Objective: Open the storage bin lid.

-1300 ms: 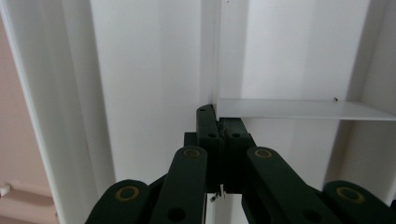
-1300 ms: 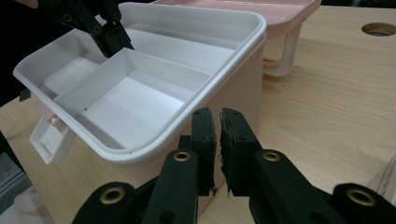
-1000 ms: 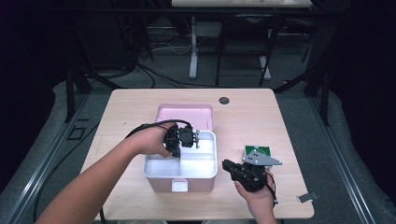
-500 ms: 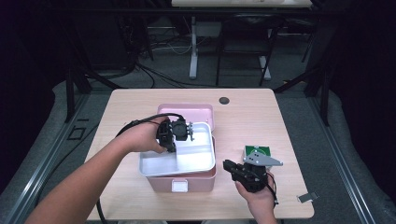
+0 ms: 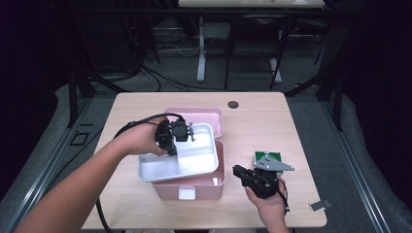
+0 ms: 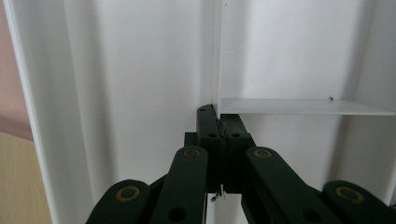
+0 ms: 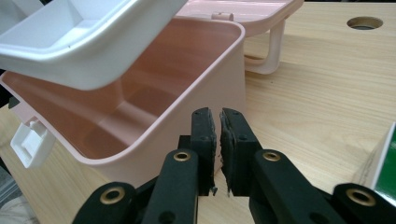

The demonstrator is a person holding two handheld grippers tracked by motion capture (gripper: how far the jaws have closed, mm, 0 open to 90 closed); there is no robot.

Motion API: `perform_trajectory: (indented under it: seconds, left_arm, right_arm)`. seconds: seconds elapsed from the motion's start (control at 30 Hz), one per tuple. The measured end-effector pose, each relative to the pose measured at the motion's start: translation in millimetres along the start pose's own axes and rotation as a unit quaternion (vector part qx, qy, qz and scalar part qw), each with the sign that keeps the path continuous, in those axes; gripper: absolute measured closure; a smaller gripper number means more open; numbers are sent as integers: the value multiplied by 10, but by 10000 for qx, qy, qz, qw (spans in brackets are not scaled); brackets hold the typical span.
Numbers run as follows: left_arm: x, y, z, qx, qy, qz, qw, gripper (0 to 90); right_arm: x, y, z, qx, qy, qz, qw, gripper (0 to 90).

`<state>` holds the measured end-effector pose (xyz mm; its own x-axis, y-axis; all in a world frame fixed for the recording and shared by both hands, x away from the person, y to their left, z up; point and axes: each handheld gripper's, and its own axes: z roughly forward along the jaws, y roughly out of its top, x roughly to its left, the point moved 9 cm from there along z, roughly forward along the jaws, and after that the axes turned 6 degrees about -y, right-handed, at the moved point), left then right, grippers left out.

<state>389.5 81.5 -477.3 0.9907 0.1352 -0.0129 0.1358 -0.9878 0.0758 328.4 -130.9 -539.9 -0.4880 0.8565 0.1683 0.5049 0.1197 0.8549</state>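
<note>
Table (image 5: 301, 126) bare right of pink box (image 5: 214, 182); left tool (image 5: 174, 137) clamps white tray (image 5: 194, 162) divider above box rim; right tool (image 5: 243, 173) closed, empty.

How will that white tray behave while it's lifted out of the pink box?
The white tray looks like thin, stiff plastic, probably light. Pinched on its divider by the left tool, it already tilts, so it may swing or slip.

Looks like a lab or recording workspace: pale wooden bench (image 5: 291, 126) with a cable hole (image 5: 233, 104), grey carpet, dark surroundings, cables (image 5: 165, 73) trailing across the floor in the upper part of the frame, metal desk legs (image 5: 200, 53) behind.
</note>
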Motion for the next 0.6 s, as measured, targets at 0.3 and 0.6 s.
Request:
perform_trajectory:
  seconds: [0.3, 0.6]
  left_arm:
    - [122, -293, -107, 72, 167, -405, 9990, 891]
    - [233, -552, -166, 57, 157, -958, 9953, 892]
  right_arm:
    - [57, 7, 39, 38, 17, -48, 10000, 838]
    - [37, 21, 29, 11, 20, -36, 10000, 838]
